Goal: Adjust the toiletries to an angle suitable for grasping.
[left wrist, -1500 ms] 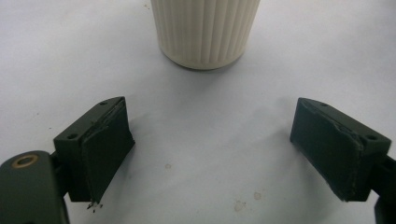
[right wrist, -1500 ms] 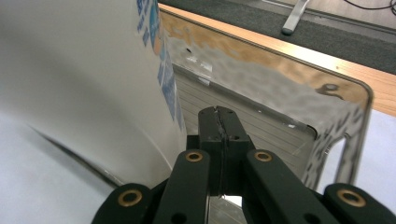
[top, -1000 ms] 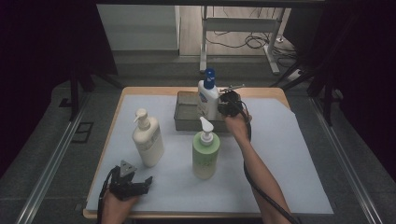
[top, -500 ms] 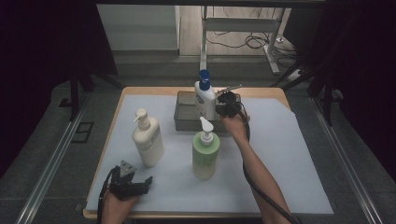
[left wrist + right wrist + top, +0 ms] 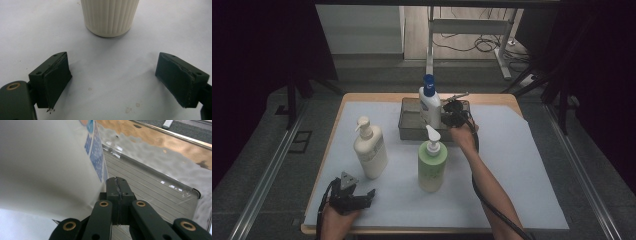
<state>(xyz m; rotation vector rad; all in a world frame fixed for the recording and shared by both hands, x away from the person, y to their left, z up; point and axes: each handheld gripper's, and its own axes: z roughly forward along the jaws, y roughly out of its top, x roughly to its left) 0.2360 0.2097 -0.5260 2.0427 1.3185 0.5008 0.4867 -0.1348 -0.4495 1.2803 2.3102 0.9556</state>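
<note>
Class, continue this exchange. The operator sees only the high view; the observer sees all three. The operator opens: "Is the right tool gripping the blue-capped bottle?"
Observer: No. The right tool has its jaws shut on each other, and the blue-capped bottle stands beside them, not between them.
Operator: What lies past its tips?
Observer: The metal tray, whose floor is finely ribbed.
Operator: And the left tool?
Observer: The left tool is open with nothing between its jaws. The cream bottle, ribbed at its base, stands ahead of it and apart.
</note>
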